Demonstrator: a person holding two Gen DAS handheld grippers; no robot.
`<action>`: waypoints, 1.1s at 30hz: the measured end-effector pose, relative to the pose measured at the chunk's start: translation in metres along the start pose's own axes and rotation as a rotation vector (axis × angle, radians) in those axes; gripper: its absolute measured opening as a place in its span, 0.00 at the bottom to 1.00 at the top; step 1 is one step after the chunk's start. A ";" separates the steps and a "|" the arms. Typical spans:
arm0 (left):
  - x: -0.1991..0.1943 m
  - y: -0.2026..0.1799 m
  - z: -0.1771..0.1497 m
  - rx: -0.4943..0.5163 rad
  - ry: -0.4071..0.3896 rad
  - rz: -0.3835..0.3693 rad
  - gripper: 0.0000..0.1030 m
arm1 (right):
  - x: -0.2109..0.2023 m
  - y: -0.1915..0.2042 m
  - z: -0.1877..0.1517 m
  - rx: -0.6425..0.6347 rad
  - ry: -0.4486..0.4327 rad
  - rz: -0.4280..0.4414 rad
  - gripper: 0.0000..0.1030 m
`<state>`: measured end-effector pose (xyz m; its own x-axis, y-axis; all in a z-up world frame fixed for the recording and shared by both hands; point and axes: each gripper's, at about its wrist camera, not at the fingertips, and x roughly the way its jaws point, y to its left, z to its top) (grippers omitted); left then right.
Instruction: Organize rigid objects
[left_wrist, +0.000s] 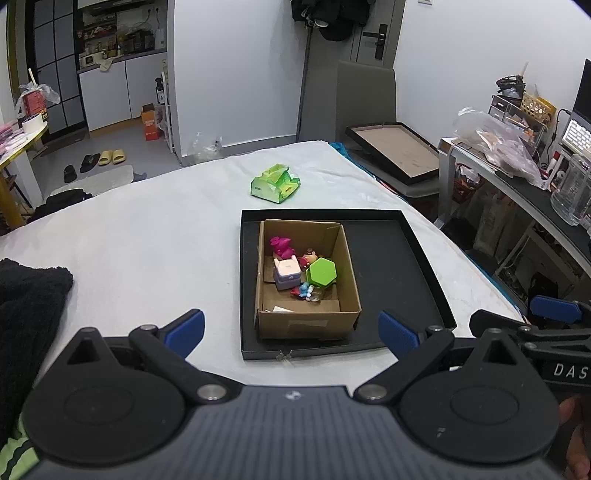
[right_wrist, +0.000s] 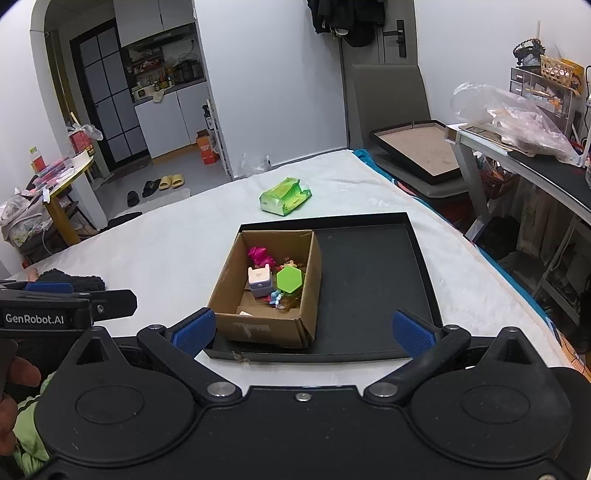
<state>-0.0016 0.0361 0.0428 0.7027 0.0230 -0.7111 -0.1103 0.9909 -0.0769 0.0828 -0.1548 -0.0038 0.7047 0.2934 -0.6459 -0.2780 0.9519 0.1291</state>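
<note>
A brown cardboard box (left_wrist: 306, 325) stands in the left half of a black tray (left_wrist: 388, 266) on the white table. Inside lie a green hexagonal piece (left_wrist: 321, 272), a lilac-and-white cube toy (left_wrist: 286, 275), a magenta figure (left_wrist: 281, 246) and several small toys. The box (right_wrist: 258, 326) and tray (right_wrist: 369, 277) also show in the right wrist view. My left gripper (left_wrist: 291, 330) is open and empty, just before the box's near wall. My right gripper (right_wrist: 303, 330) is open and empty over the tray's near edge.
A green wet-wipe pack (left_wrist: 276, 184) lies beyond the tray. A black cloth (left_wrist: 29, 295) lies at the table's left. A chair with a framed board (left_wrist: 399, 151) and a cluttered desk (left_wrist: 535, 177) stand to the right.
</note>
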 end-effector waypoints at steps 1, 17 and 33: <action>0.000 0.000 0.000 -0.001 0.000 -0.001 0.97 | 0.000 0.000 0.000 0.000 -0.001 -0.002 1.00; -0.003 0.005 -0.002 -0.008 -0.001 0.000 0.97 | -0.003 0.000 0.000 0.009 0.000 -0.010 1.00; -0.002 0.004 -0.004 -0.005 0.001 0.001 0.97 | -0.002 -0.001 0.000 0.018 0.004 -0.017 1.00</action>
<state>-0.0067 0.0396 0.0412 0.7016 0.0242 -0.7122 -0.1150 0.9902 -0.0796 0.0814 -0.1567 -0.0030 0.7065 0.2766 -0.6514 -0.2537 0.9583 0.1317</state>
